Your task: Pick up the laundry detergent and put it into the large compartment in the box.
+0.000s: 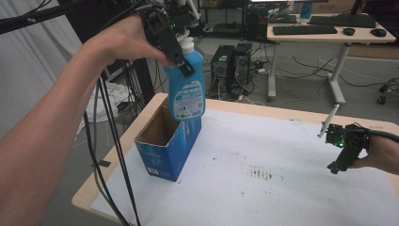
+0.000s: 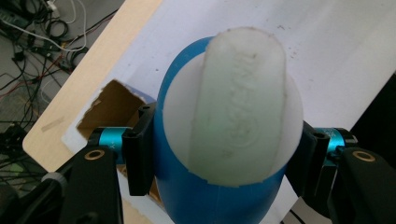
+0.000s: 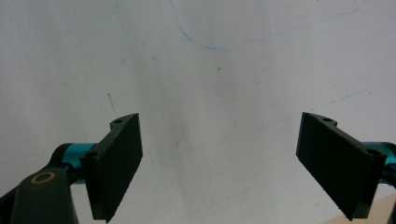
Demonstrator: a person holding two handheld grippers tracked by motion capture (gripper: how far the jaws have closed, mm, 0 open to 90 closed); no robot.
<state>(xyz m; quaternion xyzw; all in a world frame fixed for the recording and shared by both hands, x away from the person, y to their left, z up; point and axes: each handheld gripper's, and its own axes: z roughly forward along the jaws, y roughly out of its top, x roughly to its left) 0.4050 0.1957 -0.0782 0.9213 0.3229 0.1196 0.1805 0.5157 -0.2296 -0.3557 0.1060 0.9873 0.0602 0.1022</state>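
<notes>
The desk (image 1: 301, 188) is carrying a white sheet and, toward its left edge, an open-topped blue box (image 1: 165, 149), which serves as the landmark here. The box is standing upright with its top flaps cut away and its brown inside showing.

Directly above the box's far end, a blue bottle (image 1: 187, 87) with a white cap is hanging in the air, its base just over the rim and apparently not yet inside. The left claw (image 1: 178, 56) is clamping the bottle high up, at the shoulder just under the cap, with one jaw pressing on each side, as the left gripper view is showing. Well to the right of the box, the right claw (image 1: 339, 165) is hovering low over the sheet with its jaws wide apart and nothing between them.

The main risk, as I judge it, is the bottle's base catching the box's rim instead of dropping through the opening. The box is light cardboard and nothing is steadying it, so a nudge could be tipping it or sliding it toward the desk's left edge, which is near. A second risk is the bottle slipping: the grip is sitting on a smooth, rounded shoulder, so the weight hanging below could be swinging or sliding it downward between the jaws.
</notes>
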